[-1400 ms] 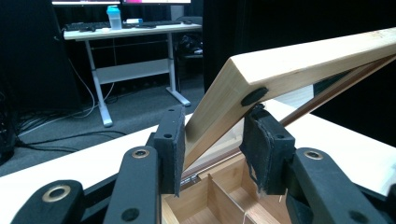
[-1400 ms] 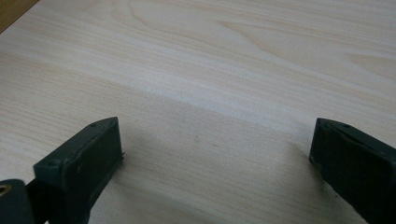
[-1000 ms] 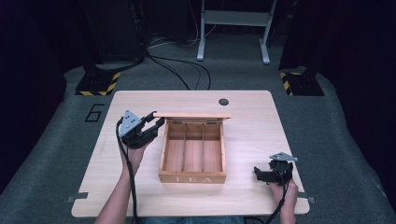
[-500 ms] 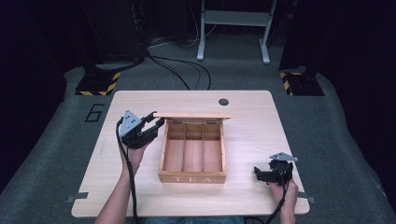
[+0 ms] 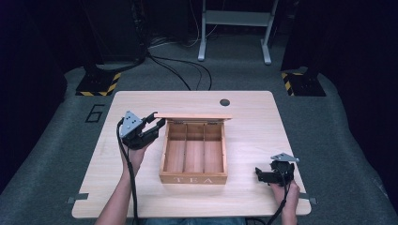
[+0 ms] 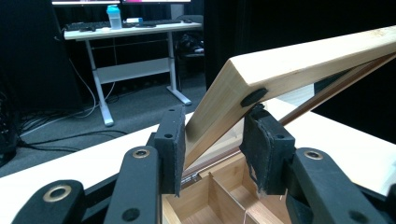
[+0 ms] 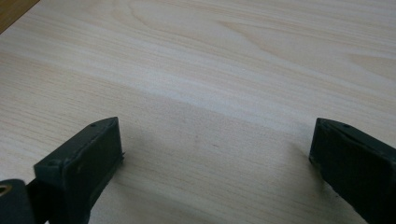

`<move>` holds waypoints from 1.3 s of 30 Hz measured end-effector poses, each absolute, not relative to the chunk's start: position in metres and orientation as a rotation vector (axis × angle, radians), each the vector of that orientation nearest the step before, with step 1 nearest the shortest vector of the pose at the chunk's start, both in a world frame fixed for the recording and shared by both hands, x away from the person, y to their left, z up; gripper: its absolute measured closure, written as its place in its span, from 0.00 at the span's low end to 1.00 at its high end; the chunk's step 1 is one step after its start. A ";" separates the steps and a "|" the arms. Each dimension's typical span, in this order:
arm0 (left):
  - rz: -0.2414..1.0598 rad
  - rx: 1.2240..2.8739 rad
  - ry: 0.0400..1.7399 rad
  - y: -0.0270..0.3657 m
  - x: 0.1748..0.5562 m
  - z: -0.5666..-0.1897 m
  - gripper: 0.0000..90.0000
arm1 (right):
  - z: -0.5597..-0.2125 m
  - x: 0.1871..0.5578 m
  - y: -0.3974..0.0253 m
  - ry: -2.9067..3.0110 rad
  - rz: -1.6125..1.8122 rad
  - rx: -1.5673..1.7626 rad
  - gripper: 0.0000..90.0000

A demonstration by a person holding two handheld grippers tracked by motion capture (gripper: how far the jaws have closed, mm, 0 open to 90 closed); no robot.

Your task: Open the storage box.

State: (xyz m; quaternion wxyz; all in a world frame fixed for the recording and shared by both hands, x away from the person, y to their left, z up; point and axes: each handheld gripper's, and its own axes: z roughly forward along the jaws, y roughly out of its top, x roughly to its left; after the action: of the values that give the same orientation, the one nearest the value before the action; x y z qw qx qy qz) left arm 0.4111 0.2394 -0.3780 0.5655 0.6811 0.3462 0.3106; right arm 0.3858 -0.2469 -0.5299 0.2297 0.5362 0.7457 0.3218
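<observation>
A wooden tea box (image 5: 193, 178) marked TEA sits mid-table, its three compartments bare. Its lid (image 5: 193, 116) stands raised on the far hinge. My left gripper (image 5: 157, 123) is at the lid's left end. In the left gripper view the lid's corner (image 6: 299, 60) runs between the jaws of the left gripper (image 6: 212, 126), and both pads press on it. My right gripper (image 5: 259, 174) rests low at the table's near right, apart from the box. Its jaws (image 7: 217, 135) are spread wide over bare wood with nothing between them.
The light wooden table (image 5: 253, 117) has a round cable hole (image 5: 225, 101) near its far edge. Grey carpet surrounds it, with cables and a desk frame (image 5: 234, 28) behind. Hazard-striped feet (image 5: 96, 84) stand at the far left and right.
</observation>
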 end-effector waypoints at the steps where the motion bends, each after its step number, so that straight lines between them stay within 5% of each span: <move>1: 0.730 1.602 0.814 0.239 0.411 -0.378 0.66 | -0.530 0.386 -0.247 2.052 0.885 1.476 0.02; 39: 0.756 1.622 0.806 0.238 0.407 -0.376 0.67 | -0.530 0.386 -0.247 2.056 0.885 1.472 0.03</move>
State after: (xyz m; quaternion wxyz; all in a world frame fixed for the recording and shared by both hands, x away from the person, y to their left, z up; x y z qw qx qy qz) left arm 0.4066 0.2381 -0.3758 0.5560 0.6868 0.3414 0.3203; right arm 0.3858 -0.2471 -0.5297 0.2294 0.5347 0.7471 0.3215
